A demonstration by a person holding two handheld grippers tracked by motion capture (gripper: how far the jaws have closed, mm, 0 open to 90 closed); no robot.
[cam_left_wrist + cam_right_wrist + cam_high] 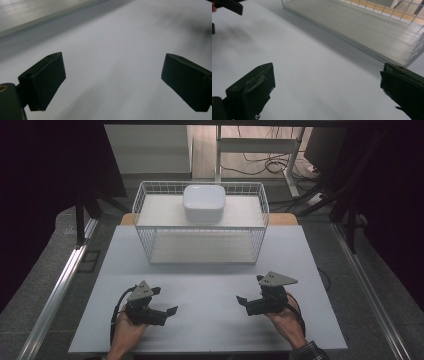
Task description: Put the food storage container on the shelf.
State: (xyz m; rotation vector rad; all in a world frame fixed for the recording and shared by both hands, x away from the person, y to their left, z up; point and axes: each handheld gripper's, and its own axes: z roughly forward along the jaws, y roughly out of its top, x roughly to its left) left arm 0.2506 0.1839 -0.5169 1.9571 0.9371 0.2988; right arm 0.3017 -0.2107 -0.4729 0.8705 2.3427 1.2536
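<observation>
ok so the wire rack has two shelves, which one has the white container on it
The upper shelf of the wire rack. The white container sits there, toward the back; the lower shelf holds nothing.

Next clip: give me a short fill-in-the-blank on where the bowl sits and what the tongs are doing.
1. The white bowl sits upside down on the ____ shelf of the wire rack.
2. The jaws of the left tongs and the right tongs stand ____, with nothing between them.
3. Both tongs hover over the white table, on the person's side of the ____.

Missing words: top; open; rack
</observation>
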